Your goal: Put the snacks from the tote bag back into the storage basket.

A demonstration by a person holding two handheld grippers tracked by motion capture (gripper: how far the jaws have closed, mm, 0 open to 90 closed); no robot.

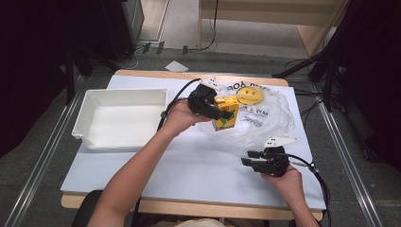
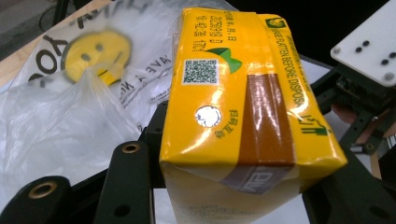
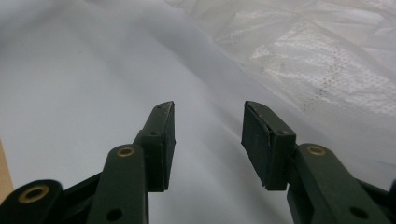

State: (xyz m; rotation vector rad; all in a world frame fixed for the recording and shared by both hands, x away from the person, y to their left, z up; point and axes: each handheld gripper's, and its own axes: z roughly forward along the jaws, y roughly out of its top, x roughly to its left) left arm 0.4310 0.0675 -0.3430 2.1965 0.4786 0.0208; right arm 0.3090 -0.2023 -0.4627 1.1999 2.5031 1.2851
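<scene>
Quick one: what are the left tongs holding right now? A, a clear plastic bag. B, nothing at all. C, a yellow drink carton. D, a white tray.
C: the left tongs are clamped on the yellow drink carton, lifted above the plastic bag; in the left gripper view the carton sits between the black jaws, while the white tray lies apart on the table.

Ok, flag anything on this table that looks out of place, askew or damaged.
Nothing looks damaged or spilled. The yellow carton is tilted rather than upright, but that is because the left gripper holds it lifted above the crumpled smiley-face plastic bag. The white bin sits square, and the right gripper is open over bare table.
</scene>
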